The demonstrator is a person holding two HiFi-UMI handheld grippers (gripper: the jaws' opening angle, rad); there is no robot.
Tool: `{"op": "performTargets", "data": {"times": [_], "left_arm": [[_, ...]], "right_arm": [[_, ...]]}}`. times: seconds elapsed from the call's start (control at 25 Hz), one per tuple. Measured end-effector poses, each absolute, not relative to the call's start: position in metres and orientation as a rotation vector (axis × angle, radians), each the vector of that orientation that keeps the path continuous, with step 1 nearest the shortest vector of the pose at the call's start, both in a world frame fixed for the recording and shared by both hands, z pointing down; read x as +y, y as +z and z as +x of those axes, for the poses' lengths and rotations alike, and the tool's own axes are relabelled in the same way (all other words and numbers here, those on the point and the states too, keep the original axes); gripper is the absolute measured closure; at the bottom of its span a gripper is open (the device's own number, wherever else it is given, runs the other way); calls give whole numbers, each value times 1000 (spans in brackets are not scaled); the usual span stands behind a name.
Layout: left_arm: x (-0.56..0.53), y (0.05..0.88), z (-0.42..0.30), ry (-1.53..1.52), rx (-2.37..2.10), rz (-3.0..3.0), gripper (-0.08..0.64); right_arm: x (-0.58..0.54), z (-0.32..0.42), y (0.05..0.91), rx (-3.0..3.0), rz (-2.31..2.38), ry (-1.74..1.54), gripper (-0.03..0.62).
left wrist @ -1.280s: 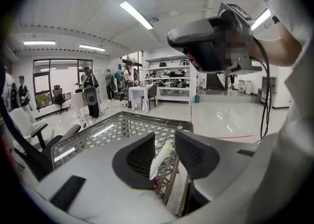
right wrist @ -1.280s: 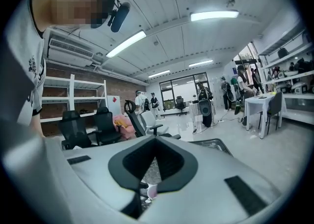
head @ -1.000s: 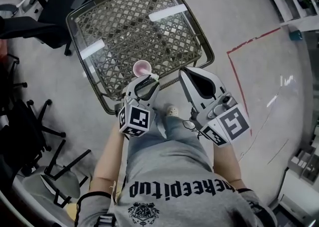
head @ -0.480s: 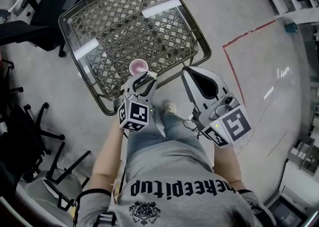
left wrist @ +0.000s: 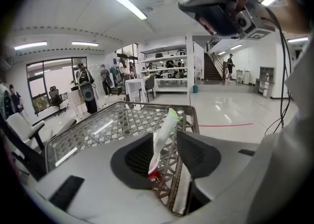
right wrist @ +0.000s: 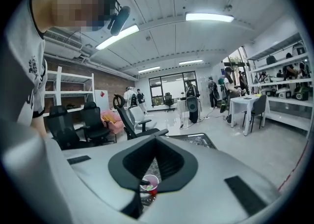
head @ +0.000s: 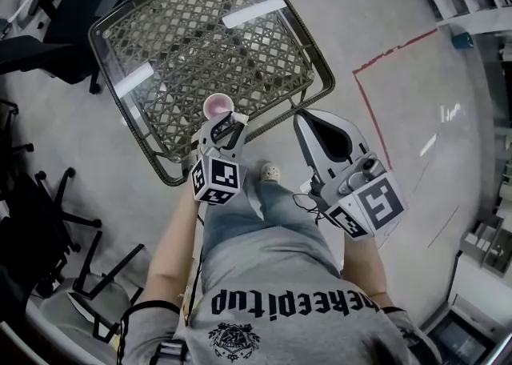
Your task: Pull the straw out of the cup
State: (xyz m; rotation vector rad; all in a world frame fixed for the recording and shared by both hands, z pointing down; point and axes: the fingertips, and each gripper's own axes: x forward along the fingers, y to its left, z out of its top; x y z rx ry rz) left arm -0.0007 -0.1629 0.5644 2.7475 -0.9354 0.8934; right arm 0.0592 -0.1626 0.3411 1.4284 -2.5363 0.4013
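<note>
A pink cup stands near the front edge of a wicker table with a glass top. Just in front of the cup, my left gripper is shut on a straw in a white paper wrapper with a green top and a red lower end; the straw stands tilted between the jaws. The left gripper view does not show the cup. To the right, off the table's corner, my right gripper is shut with nothing in it. Through its jaws I see the cup.
Black office chairs stand left of the table and more at the lower left. A red tape line runs on the floor at right. My shoe is by the table's front edge. People and shelves stand far off.
The left gripper has edged a little toward the table with the straw still in it. The right gripper has barely moved. The head view has shifted slightly.
</note>
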Motion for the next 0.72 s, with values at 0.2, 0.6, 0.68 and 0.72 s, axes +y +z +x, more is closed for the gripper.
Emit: {"op": "performTargets", "data": {"times": [0.2, 0.6, 0.68, 0.72], "left_arm": [[-163, 568, -2, 909, -971, 2725, 415], [-169, 564, -8, 901, -1055, 2744, 472], [-171, 560, -10, 886, -1087, 2740, 477], [-172, 557, -11, 875, -1101, 2737, 480]], "right_arm": [[-156, 62, 337, -2524, 1441, 394, 580], [-154, 60, 337, -2534, 1423, 384, 580], [-154, 59, 336, -2542, 1414, 376, 580], [-154, 58, 335, -2546, 1409, 372, 580]]}}
